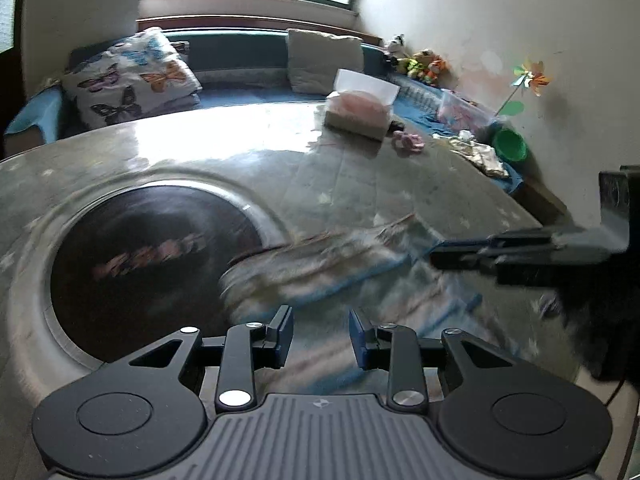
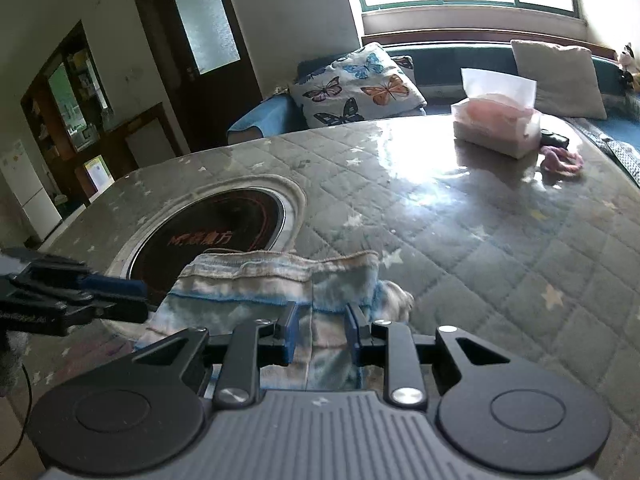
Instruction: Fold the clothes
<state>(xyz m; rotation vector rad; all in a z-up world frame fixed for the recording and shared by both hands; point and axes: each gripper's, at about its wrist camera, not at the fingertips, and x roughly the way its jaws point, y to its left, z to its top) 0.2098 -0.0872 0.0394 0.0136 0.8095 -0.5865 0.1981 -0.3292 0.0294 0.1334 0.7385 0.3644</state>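
A small blue-and-white tie-dye garment (image 2: 256, 292) lies folded on the quilted table cover (image 2: 480, 240), its hem edge toward the round black cooktop (image 2: 212, 236). It shows blurred in the left wrist view (image 1: 320, 264). My right gripper (image 2: 320, 332) is open just above the garment's near part, with cloth visible between the jaws. My left gripper (image 1: 320, 340) is open above the table, holding nothing. It shows side-on at the left of the right wrist view (image 2: 136, 294), beside the garment's left edge. The right gripper shows side-on in the left wrist view (image 1: 440, 258).
A tissue box (image 2: 496, 128) and a pink hair tie (image 2: 560, 162) sit at the table's far right. A sofa with a butterfly pillow (image 2: 356, 84) lies behind the table. A green bowl (image 1: 510, 146) and toys sit by the right wall.
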